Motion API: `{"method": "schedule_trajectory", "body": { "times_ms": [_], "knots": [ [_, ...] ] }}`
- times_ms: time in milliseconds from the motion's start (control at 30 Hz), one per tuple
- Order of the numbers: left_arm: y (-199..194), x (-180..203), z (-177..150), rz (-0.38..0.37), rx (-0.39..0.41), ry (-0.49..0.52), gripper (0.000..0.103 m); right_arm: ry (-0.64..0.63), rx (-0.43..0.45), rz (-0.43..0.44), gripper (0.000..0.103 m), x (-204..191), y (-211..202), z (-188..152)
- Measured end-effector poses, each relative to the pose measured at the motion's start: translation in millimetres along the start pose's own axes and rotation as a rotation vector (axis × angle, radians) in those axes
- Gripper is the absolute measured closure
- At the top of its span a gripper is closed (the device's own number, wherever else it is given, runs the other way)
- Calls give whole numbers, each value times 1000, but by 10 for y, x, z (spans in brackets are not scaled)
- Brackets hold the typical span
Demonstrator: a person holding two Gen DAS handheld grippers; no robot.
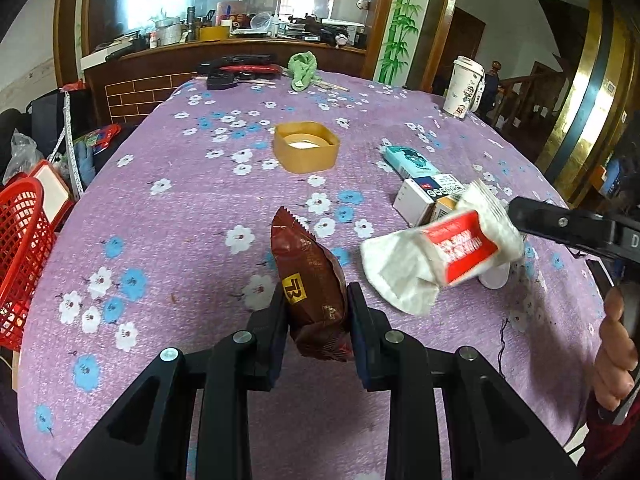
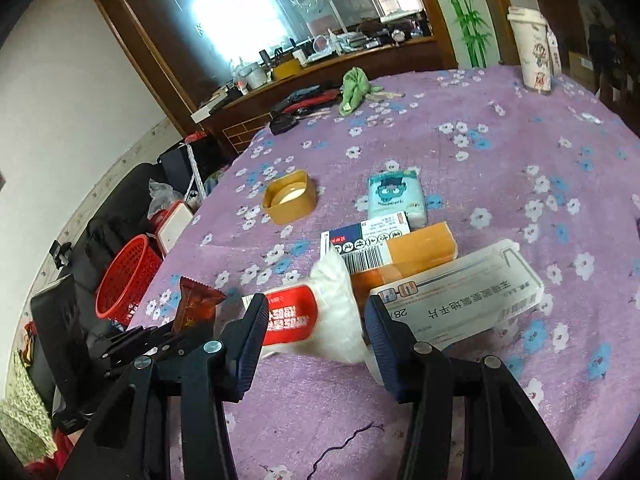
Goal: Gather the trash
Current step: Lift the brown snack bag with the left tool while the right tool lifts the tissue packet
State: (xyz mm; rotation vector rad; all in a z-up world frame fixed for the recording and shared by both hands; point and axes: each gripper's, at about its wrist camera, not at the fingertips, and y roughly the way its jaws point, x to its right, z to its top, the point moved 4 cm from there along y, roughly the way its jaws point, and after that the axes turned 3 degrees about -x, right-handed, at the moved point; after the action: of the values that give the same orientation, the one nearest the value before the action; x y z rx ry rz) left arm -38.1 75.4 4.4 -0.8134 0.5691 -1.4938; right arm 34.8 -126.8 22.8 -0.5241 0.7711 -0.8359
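Note:
My left gripper (image 1: 316, 300) is shut on a brown snack wrapper (image 1: 310, 280) and holds it above the purple flowered tablecloth (image 1: 180, 240). The wrapper also shows in the right wrist view (image 2: 196, 306). A white and red plastic wrapper (image 1: 440, 260) hangs at the tip of my right gripper (image 1: 520, 216). In the right wrist view the same wrapper (image 2: 316, 312) sits between the fingers of the right gripper (image 2: 316, 320), which stand wide apart; the fingers (image 2: 252, 332) do not visibly squeeze it.
A red mesh basket (image 1: 20, 256) stands off the table's left edge, also seen in the right wrist view (image 2: 128, 276). On the table: a yellow lid (image 1: 306, 146), a tissue pack (image 2: 396, 196), medicine boxes (image 2: 460, 296), a paper cup (image 1: 464, 86), a green cloth (image 1: 302, 68).

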Motion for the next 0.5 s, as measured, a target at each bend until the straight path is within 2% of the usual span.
{"method": "schedule_trajectory", "body": {
  "times_ms": [100, 267, 500],
  "knots": [
    [-24, -62, -9, 3, 3, -11, 76, -5, 11, -20, 49, 22, -48, 0],
    [-72, -136, -43, 11, 9, -25, 76, 31, -19, -25, 49, 111, 82, -13],
    [-88, -242, -56, 24, 9, -40, 76, 2, -78, 23, 49, -38, 171, -218]
  ]
}}
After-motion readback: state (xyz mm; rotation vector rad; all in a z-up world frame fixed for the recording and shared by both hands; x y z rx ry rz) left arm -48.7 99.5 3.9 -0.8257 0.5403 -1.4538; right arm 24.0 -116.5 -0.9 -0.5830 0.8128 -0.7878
